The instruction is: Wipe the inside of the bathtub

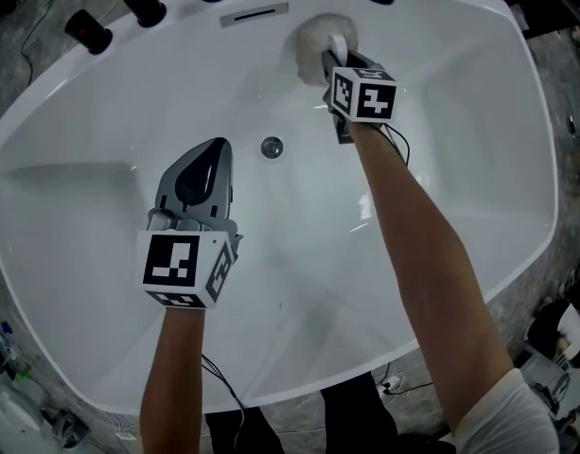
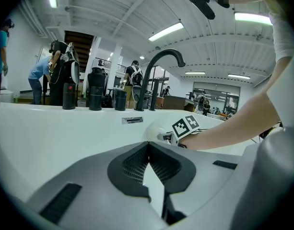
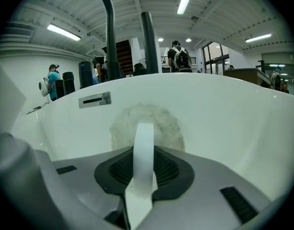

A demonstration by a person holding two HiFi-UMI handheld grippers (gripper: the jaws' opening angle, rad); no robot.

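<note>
Right claw (image 1: 329,62) clamps the white strap (image 3: 143,143) of a soft, likely light scrub pad (image 3: 158,121), its natural hold, against the slippery far wall of the bathtub (image 1: 450,159); left claw (image 2: 147,146) is pressed together, empty.

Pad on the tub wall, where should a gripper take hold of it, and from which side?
Grip the white strap arching off the back of the pad, coming from inside the tub. The pad lies flat against the wall, so only its back is exposed, and the narrow strap fits between jaws. The right gripper holds it so.
</note>
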